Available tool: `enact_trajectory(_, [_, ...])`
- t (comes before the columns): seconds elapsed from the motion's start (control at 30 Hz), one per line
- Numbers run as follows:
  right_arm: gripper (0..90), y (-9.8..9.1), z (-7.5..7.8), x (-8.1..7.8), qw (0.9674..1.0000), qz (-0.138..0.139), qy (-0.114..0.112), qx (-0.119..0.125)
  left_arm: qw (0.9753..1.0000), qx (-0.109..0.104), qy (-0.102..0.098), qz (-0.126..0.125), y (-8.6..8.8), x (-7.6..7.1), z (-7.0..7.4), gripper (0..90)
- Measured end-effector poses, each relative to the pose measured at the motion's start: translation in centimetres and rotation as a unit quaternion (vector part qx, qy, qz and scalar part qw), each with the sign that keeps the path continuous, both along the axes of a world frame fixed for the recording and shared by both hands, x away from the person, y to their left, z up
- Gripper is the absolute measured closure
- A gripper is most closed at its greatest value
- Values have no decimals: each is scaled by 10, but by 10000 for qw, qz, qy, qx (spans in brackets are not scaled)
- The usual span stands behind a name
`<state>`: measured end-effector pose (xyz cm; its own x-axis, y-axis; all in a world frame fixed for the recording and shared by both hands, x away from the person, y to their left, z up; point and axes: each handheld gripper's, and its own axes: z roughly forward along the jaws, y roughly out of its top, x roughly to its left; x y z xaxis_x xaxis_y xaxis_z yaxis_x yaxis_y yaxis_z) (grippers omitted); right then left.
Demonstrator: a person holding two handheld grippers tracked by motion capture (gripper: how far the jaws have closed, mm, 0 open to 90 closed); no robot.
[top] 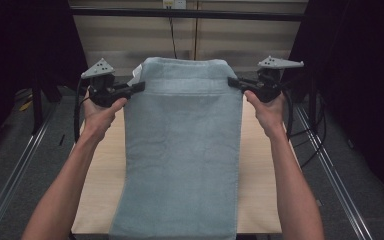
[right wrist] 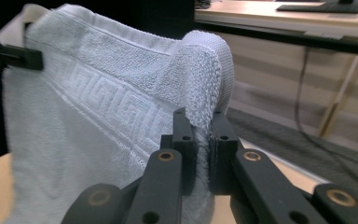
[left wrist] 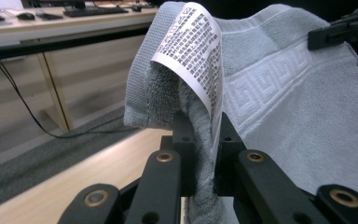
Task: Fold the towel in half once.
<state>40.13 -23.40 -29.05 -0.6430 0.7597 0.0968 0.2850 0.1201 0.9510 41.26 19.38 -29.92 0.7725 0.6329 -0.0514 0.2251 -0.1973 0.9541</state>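
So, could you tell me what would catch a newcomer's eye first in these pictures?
The pale grey towel, held up by its two far corners over the middle of the wooden table. The left gripper and right gripper are each shut on a corner. A printed care label curls over the corner in the left gripper.

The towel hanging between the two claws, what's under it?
Under the towel lies the light wooden table, bare on both sides. The towel's lower end drapes over the table's near edge, covering the middle strip, so anything there is hidden.
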Motion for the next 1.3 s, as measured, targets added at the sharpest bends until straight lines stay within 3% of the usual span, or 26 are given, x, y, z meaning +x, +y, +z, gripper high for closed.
enact_trajectory(0.03, [844, -1, -8, -8, 9999, 81, 76, 87, 9999, 34, -20, -115, 1, -9, -5, 830])
enact_trajectory(0.13, [843, -1, -14, -16, 9997, 164, 131, 124, 9998, 18, -7, -191, 3, -21, -13, 831])
enact_trajectory(0.23, [843, -2, -27, -40, 9990, 354, 208, 187, 9996, -16, 60, -272, 8, -33, -23, 830])
enact_trajectory(0.33, [843, 0, -37, -59, 9987, 451, 229, 80, 9992, 99, 180, -351, 18, -50, -40, 829])
enact_trajectory(0.43, [843, 4, -48, -73, 9978, 581, 306, -11, 9987, -33, 311, -411, 25, -61, -48, 830])
enact_trajectory(0.47, [843, 10, -60, -87, 9968, 666, 401, -184, 9983, -31, 328, -485, 28, -70, -53, 830])
enact_trajectory(0.5, [843, 10, -60, -87, 9968, 666, 401, -184, 9983, -31, 328, -485, 28, -70, -53, 830])
enact_trajectory(0.53, [843, 11, -66, -100, 9965, 709, 400, -179, 9978, -52, 361, -554, 31, -83, -58, 830])
enact_trajectory(0.6, [843, 10, -69, -110, 9963, 744, 407, -150, 9975, -7, 367, -611, 33, -96, -62, 829])
enact_trajectory(0.67, [843, 9, -73, -122, 9952, 836, 501, -109, 9960, -58, 541, -702, 34, -106, -68, 830])
enact_trajectory(0.77, [843, 11, -80, -135, 9947, 823, 573, -231, 9958, 62, 592, -703, 32, -118, -76, 830])
enact_trajectory(0.8, [843, 11, -93, -152, 9936, 817, 719, -298, 9941, 140, 691, -820, 31, -128, -84, 830])
enact_trajectory(0.83, [843, 11, -98, -156, 9931, 818, 777, -306, 9929, 295, 752, -868, 30, -137, -92, 830])
enact_trajectory(0.93, [843, 9, -119, -172, 9904, 860, 1067, -205, 9894, 333, 1047, -953, 32, -147, -109, 830])
enact_trajectory(1.03, [843, 12, -142, -184, 9855, 885, 1389, -406, 9844, 736, 1278, -960, 29, -156, -131, 829])
enact_trajectory(1.07, [843, 12, -142, -184, 9855, 885, 1389, -406, 9844, 736, 1278, -960, 29, -156, -131, 828])
enact_trajectory(1.1, [842, 16, -160, -190, 9806, 937, 1637, -534, 9816, 777, 1485, -910, 29, -160, -150, 827])
enact_trajectory(1.13, [842, 18, -167, -193, 9785, 954, 1745, -541, 9800, 841, 1553, -916, 29, -161, -156, 827])
enact_trajectory(1.23, [841, 22, -188, -198, 9726, 981, 1996, -673, 9721, 1002, 1887, -969, 30, -163, -175, 820])
enact_trajectory(1.3, [841, 24, -196, -198, 9705, 949, 2079, -764, 9707, 1117, 1895, -966, 29, -166, -181, 816])
